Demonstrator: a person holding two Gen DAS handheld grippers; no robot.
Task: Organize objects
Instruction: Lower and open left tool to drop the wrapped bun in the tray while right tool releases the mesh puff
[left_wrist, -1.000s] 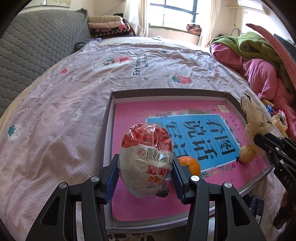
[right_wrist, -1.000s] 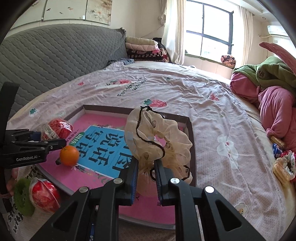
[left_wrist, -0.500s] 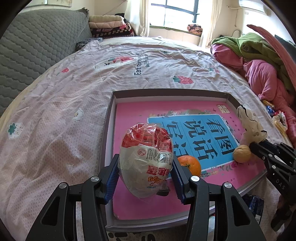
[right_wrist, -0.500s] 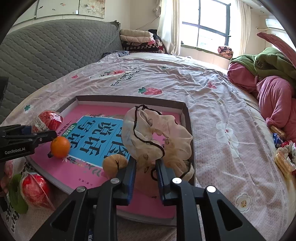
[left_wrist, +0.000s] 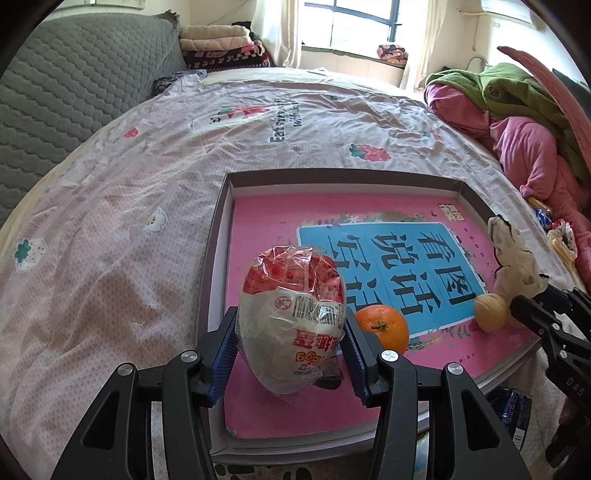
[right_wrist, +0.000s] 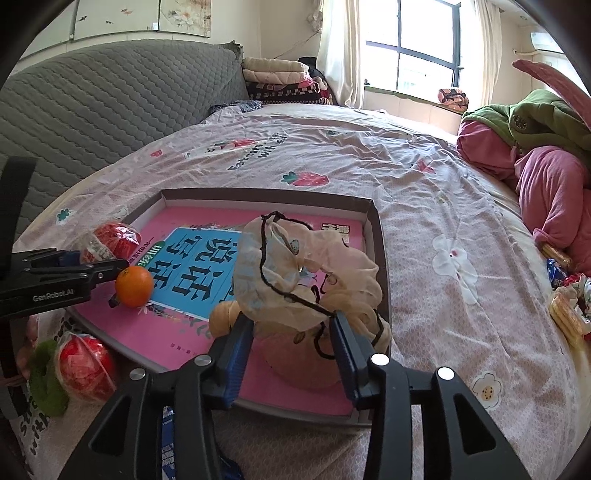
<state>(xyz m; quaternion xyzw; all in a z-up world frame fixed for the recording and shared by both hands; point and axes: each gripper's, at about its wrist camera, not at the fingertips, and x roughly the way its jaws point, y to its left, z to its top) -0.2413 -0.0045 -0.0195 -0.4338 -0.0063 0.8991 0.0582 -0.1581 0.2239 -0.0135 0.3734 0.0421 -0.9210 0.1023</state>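
Your left gripper (left_wrist: 291, 354) is clamped on the snack packet (left_wrist: 291, 317), a crinkly plastic-wrapped bundle held upright over the near left corner of the tray (left_wrist: 218, 258); both blue pads press its lower sides. Your right gripper (right_wrist: 293, 350) has its jaws opening, with the drawstring pouch (right_wrist: 295, 273) still between them but the pads now standing clear of the fabric; the pouch rests on the pink board at the tray's near right corner. The walnut (right_wrist: 225, 314) lies touching the pouch on its left, and the orange (right_wrist: 133, 281) sits near the left gripper's tip. A second red packet (right_wrist: 85, 363) lies outside the tray on the bedsheet (right_wrist: 443, 221). Handling judgement: the packet film looks slippery and its contents likely crushable, so you should keep the hold low and broad across the belly, not at the twisted top. The pouch is soft, light and shapeless; take it at the gathered neck by the black cord. The walnut and orange are round and liable to roll on the smooth board
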